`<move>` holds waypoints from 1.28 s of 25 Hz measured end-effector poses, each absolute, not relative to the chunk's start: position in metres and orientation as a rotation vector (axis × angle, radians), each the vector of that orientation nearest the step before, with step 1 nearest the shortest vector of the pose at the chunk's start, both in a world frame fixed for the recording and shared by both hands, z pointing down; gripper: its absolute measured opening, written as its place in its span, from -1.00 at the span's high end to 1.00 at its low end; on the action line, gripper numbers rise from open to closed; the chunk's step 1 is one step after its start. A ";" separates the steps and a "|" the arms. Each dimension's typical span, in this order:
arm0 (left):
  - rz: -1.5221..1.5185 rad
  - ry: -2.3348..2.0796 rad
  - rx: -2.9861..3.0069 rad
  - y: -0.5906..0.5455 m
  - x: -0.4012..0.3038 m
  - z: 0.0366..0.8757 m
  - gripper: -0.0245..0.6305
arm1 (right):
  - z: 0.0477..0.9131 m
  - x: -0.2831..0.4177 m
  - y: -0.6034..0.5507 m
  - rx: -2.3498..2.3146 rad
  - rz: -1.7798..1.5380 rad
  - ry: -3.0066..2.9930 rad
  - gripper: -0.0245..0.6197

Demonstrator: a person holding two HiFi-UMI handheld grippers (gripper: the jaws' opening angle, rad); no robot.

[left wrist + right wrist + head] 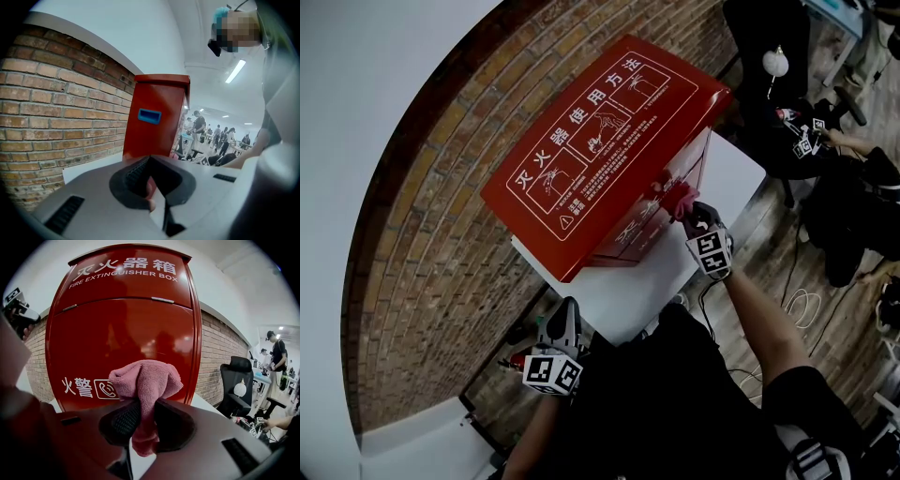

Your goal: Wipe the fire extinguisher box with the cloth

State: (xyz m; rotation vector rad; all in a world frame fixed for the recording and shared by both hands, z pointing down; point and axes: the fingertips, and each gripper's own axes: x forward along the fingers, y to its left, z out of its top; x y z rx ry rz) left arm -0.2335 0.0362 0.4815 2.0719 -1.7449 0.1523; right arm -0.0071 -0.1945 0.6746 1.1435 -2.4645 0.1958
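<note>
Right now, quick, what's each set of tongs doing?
Left tongs: closed, nothing held.
Right tongs: closed on the pink cloth, in front of the red fire extinguisher box.

My fire extinguisher box (600, 150) is glossy red with white lettering and diagrams, and a blue recess (149, 115) on its side. The cloth (145, 380) in my right claw (143, 420) is dusty pink. The brick wall (56, 117) is reddish-brown with pale mortar, and the worktop (647, 281) is white.

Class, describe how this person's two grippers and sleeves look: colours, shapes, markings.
Both the left gripper and right gripper have smooth grey shells, black ribbed pads set in a dark oval recess, and a cube with black-and-white square markers. The person wears a black short-sleeved top.
</note>
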 end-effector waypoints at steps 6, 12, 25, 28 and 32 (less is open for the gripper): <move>0.149 -1.740 2.075 0.039 -0.234 0.483 0.87 | 0.673 -0.019 -0.179 1.120 0.217 -2.471 0.64; 0.142 -1.732 2.077 0.042 -0.234 0.484 0.87 | 0.677 -0.029 -0.167 1.091 0.227 -2.476 0.64; 0.132 -1.720 2.088 0.050 -0.235 0.483 0.87 | 0.680 -0.051 -0.138 1.048 0.249 -2.489 0.64; 0.132 -1.715 2.093 0.051 -0.234 0.483 0.87 | 0.680 -0.057 -0.130 1.034 0.258 -2.489 0.64; 0.124 -1.713 2.095 0.053 -0.233 0.481 0.87 | 0.680 -0.069 -0.116 0.989 0.268 -2.502 0.64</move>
